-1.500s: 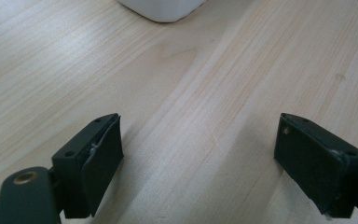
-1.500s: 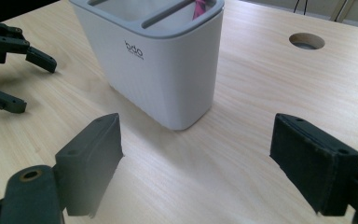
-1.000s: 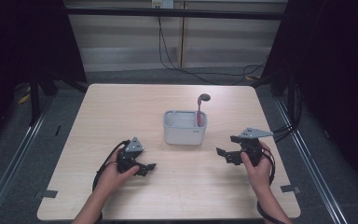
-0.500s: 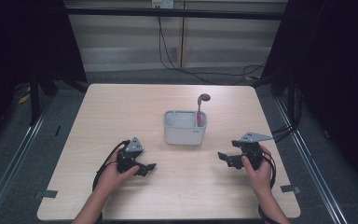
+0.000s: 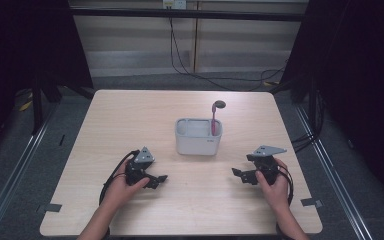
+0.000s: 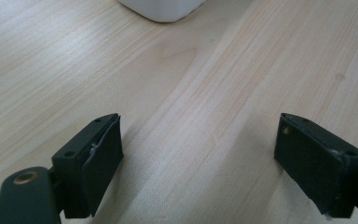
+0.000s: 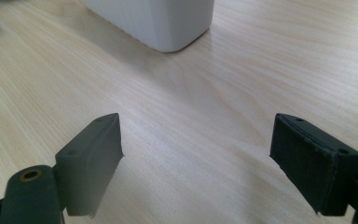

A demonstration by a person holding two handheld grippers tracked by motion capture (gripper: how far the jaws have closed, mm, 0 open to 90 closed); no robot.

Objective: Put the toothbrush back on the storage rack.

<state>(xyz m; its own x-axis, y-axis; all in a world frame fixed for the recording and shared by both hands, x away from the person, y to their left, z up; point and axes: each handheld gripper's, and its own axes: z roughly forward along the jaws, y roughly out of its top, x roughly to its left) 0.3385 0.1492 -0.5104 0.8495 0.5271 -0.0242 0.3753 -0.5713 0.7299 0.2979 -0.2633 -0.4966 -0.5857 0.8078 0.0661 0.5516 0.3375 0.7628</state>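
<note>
Two grippers, one in each of your hands, both low over the bench (image 5: 130,115) near your edge. Left gripper (image 5: 161,178) sits left of centre, jaws wide apart, nothing between them but bare wood. Right gripper (image 5: 236,173) sits right of centre, jaws likewise spread wide, holding nothing. Both point inward, toward each other.

One white tub (image 5: 198,136) stands upright around mid-bench, between the two grippers and a bit farther from you. It's apart from both, touching neither. In your left gripper view, just a rounded corner of it (image 6: 164,9) shows at the top edge; in your right gripper view its lower wall (image 7: 154,21) shows ahead and left of the jaws.

One pink spoon (image 5: 214,120) stands in the tub's right side, handle down, dark bowl end sticking up above the rim.

One cable trails from each gripper.
</note>
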